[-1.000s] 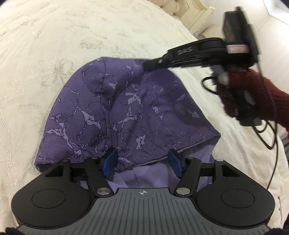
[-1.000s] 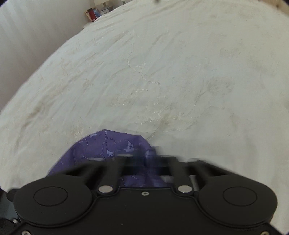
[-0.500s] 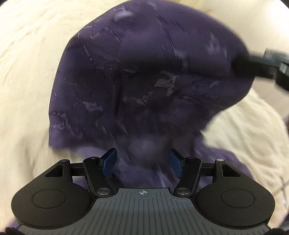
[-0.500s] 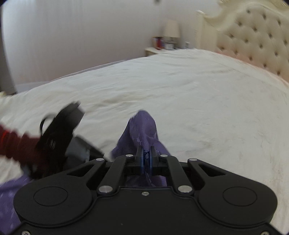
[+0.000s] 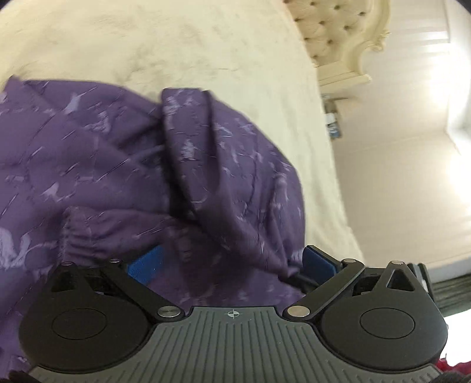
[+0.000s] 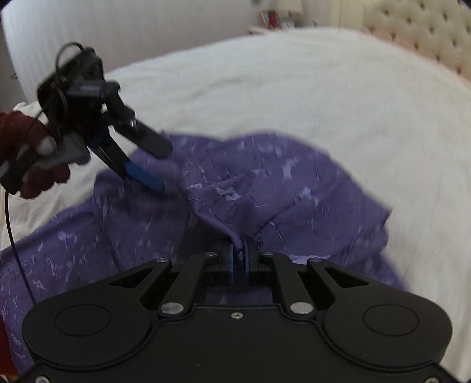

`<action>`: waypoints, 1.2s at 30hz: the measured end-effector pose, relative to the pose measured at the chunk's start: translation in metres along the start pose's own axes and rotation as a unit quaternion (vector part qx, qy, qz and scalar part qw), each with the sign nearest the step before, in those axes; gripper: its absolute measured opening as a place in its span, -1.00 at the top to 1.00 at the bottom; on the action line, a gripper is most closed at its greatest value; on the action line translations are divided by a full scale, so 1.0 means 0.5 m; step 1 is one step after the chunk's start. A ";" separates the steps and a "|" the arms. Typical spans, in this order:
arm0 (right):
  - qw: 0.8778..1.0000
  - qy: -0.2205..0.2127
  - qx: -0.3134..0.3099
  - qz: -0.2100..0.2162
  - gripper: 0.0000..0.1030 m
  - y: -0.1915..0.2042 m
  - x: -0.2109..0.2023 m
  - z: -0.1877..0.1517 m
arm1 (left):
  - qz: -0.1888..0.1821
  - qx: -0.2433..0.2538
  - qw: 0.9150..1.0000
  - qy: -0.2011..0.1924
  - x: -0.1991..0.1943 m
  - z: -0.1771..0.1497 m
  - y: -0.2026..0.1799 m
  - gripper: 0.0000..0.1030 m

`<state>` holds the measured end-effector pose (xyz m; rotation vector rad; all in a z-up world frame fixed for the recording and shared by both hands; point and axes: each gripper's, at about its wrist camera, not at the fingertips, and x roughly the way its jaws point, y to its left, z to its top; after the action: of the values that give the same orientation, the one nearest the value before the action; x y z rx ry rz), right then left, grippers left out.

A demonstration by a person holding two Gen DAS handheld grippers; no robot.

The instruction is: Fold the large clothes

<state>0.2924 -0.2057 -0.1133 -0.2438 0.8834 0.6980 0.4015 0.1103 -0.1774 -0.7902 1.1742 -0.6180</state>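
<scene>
A large purple garment (image 5: 117, 165) with a pale crackle print lies bunched on the cream bedspread (image 5: 206, 53). My left gripper (image 5: 232, 265) is open, its blue pads wide apart with folds of the cloth between and over them. In the right wrist view the left gripper (image 6: 153, 165) hovers open just above the garment (image 6: 279, 188) at the left. My right gripper (image 6: 240, 259) is shut on a pinched ridge of the purple garment, which rises to its blue pads.
The bed (image 6: 294, 73) stretches far and right of the garment. A tufted cream headboard (image 6: 426, 35) stands at the far right. A bedside table with small items (image 6: 273, 20) sits by the white wall. The bed's edge and floor (image 5: 412, 176) lie to the right in the left wrist view.
The right gripper has lifted and dragged the garment across the bed, spreading it wider. The left gripper has opened wider and swung toward the headboard side, loose cloth draped over its pads.
</scene>
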 end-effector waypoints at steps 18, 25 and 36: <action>0.906 -0.028 0.423 0.005 -0.51 -0.130 0.034 -0.115 | 0.043 -0.006 0.999 -0.011 0.120 0.063 -0.046 -0.38; 0.897 -0.046 0.440 -0.005 0.62 -0.132 0.030 -0.074 | 0.061 0.025 0.997 -0.038 0.104 0.072 -0.109 0.83; 0.908 -0.078 0.412 -0.005 0.60 -0.042 -0.080 -0.089 | 0.081 0.105 0.991 -0.038 0.009 -0.034 -0.171 0.82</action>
<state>0.2611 -0.2608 -0.1117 0.5587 0.9493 0.2797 0.3846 0.0526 -0.1142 -0.5304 1.0721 -0.5620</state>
